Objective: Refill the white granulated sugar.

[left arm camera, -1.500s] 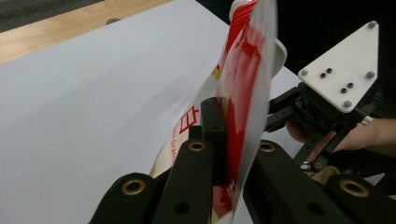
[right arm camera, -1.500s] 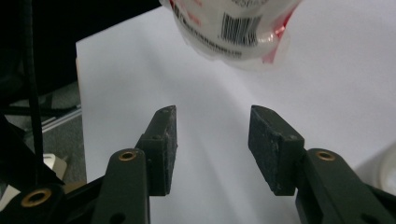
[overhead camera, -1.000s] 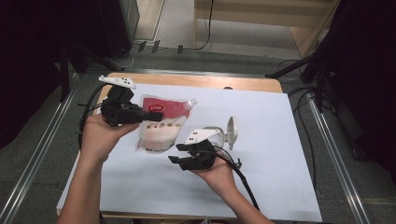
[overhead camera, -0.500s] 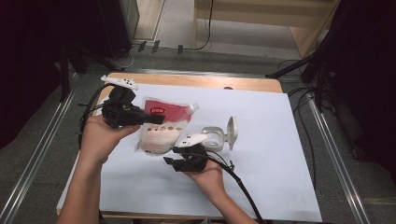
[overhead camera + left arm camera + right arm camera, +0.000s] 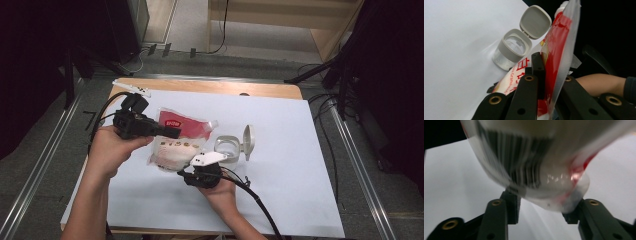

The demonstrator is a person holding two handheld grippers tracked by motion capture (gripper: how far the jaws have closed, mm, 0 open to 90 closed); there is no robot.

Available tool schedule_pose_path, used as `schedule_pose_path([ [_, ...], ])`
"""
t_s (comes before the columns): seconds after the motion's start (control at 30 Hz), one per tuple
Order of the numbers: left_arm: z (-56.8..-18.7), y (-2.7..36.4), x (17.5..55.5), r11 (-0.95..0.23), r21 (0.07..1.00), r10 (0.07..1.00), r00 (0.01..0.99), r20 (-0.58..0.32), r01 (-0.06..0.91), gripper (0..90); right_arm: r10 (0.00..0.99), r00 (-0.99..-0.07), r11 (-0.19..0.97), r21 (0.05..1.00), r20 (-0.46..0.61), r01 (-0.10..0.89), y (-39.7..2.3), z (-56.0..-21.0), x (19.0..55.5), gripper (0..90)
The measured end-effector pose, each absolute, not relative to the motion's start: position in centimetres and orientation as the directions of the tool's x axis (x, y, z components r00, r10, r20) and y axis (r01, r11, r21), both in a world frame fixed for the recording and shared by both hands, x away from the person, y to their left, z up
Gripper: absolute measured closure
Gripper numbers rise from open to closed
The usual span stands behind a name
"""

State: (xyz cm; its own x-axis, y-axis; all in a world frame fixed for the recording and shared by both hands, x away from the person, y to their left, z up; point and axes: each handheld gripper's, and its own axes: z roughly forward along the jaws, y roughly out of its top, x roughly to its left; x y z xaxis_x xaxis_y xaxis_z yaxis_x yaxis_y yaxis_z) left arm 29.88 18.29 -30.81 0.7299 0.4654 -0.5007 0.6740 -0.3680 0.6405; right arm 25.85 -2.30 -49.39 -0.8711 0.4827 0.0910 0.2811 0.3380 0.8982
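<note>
Left gripper (image 5: 172,133) pinching pouch (image 5: 176,145), jar (image 5: 227,149) beside

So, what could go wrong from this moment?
1. The right gripper has been closing on the pouch's bottom corner; a thin hold there might slip.
2. The left gripper pinches the pouch top, so pulling could tear it.
3. The open container stands close by and could be knocked.

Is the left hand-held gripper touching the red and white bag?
Touching. In the left gripper view, the left hand-held gripper has its black jaws shut on the upper edge of the bag, with the plastic pinched between them.
</note>
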Motion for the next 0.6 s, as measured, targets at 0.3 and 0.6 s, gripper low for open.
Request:
schedule_pose_path([
  [0.3,-31.2,17.2,30.1,-0.399,0.665,0.520,0.754,-0.402,0.631,85.3,0.428,-0.899,0.344,0.904,0.092,0.256,-2.6,-48.6,25.0,62.8],
  [0.6,-32.7,15.9,30.5,-0.499,0.625,0.523,0.784,-0.336,0.601,79.8,0.381,-0.910,0.329,0.895,0.167,0.302,-3.0,-47.9,24.5,62.5],
])
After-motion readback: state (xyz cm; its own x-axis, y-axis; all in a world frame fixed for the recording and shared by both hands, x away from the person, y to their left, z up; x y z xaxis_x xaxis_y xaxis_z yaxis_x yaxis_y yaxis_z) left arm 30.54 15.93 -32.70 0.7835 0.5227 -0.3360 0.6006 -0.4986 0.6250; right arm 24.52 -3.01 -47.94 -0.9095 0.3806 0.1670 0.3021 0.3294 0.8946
